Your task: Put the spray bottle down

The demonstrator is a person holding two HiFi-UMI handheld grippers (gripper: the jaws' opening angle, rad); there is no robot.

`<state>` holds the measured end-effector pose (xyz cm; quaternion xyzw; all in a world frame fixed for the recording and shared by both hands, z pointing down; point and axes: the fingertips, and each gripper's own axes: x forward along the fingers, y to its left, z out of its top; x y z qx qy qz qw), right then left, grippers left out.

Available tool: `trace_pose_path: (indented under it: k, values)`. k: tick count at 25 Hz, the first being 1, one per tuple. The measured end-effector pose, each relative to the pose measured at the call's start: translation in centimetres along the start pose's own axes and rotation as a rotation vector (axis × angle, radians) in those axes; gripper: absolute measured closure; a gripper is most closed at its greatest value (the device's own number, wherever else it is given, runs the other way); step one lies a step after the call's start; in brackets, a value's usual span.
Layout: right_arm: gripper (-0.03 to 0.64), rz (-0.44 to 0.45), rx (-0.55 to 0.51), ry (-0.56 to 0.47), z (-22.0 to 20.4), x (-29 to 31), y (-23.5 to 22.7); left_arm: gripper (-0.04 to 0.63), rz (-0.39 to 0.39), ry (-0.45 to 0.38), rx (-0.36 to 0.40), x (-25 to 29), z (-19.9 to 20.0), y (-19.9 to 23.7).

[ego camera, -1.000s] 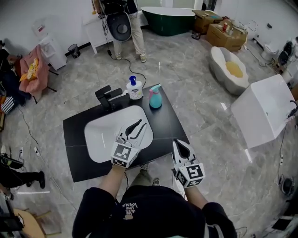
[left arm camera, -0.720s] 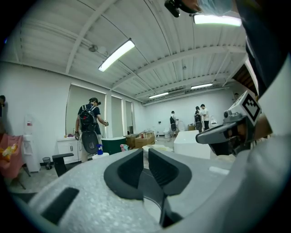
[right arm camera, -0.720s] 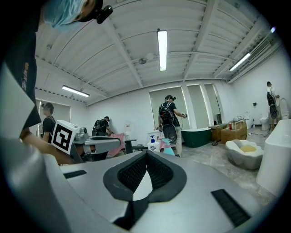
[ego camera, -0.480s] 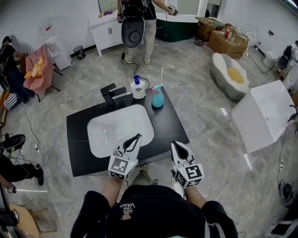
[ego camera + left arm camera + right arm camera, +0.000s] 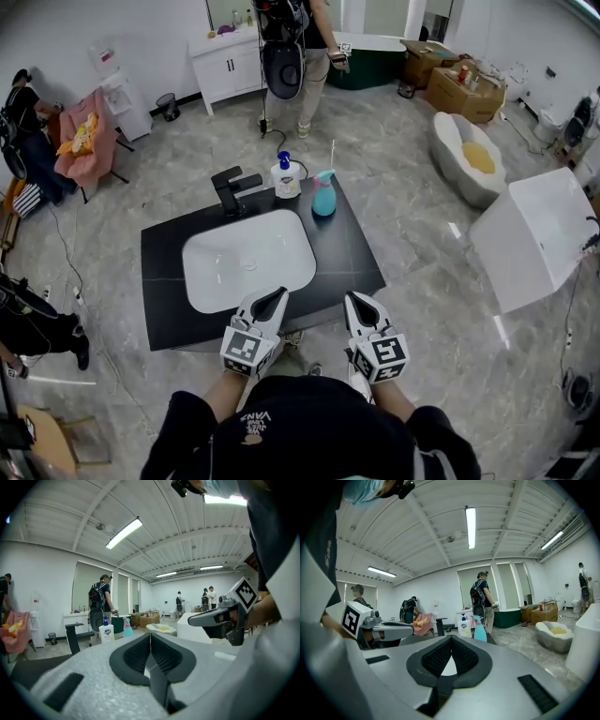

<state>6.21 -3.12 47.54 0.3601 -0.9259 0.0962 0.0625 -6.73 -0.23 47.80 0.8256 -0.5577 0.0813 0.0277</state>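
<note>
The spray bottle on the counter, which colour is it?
The spray bottle is teal; the head view shows it best.

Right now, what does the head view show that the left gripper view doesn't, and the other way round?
Only the head view shows the white sink basin, seen from above with its drain. Only the left gripper view shows the ceiling strip lights and the people standing at the far wall. Both show the teal spray bottle standing upright beside the soap pump bottle, the black faucet, the right gripper, and a person with a backpack.
</note>
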Motion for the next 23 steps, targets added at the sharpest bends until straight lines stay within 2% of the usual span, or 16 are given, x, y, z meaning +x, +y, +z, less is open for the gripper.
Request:
trace_pose_path:
  k: [23]
  values:
    - [0.615, -0.003, -0.019, 0.028, -0.9, -1.4, 0.4, 0.575, -0.001, -0.005, 0.017, -1.0, -0.2, -1.7]
